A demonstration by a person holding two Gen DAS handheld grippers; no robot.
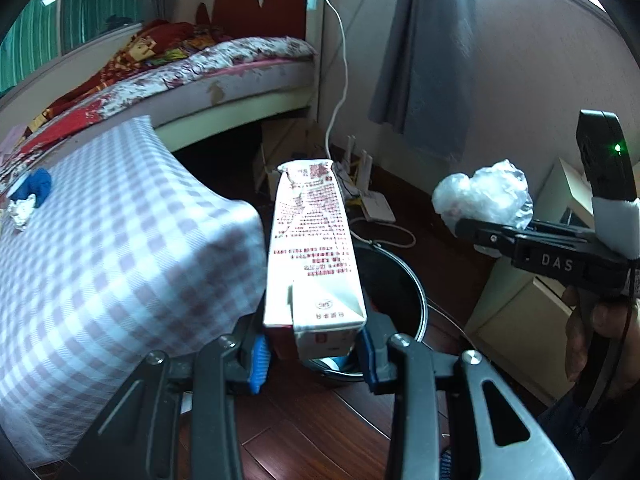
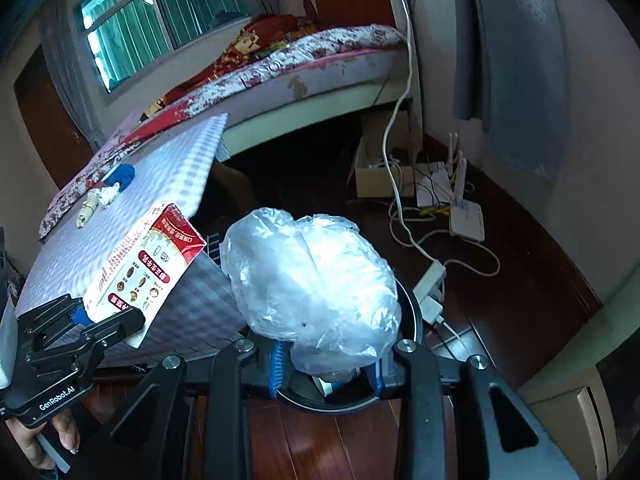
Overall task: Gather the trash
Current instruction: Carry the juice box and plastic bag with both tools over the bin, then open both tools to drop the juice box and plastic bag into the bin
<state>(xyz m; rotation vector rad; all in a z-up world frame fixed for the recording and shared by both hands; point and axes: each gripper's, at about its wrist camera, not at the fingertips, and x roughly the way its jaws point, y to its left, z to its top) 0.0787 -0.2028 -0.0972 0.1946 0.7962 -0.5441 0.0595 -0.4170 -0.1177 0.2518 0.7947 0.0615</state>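
My left gripper (image 1: 314,354) is shut on a white and red milk carton (image 1: 314,256), held over a black trash bin (image 1: 404,292) on the floor. The carton also shows in the right wrist view (image 2: 144,268). My right gripper (image 2: 326,368) is shut on a crumpled clear plastic bag (image 2: 312,284), held above the same bin (image 2: 414,320). In the left wrist view the bag (image 1: 484,196) and right gripper (image 1: 476,236) hang to the right. A blue scrap (image 1: 34,186) and a foil ball (image 1: 20,212) lie on the checked tablecloth (image 1: 112,248).
A bed (image 1: 192,72) stands behind the table. A white router (image 2: 466,220), a power strip (image 2: 430,280) and cables lie on the dark wood floor by the wall. A cream cabinet (image 1: 520,316) stands at the right. A grey curtain (image 1: 424,48) hangs at the back.
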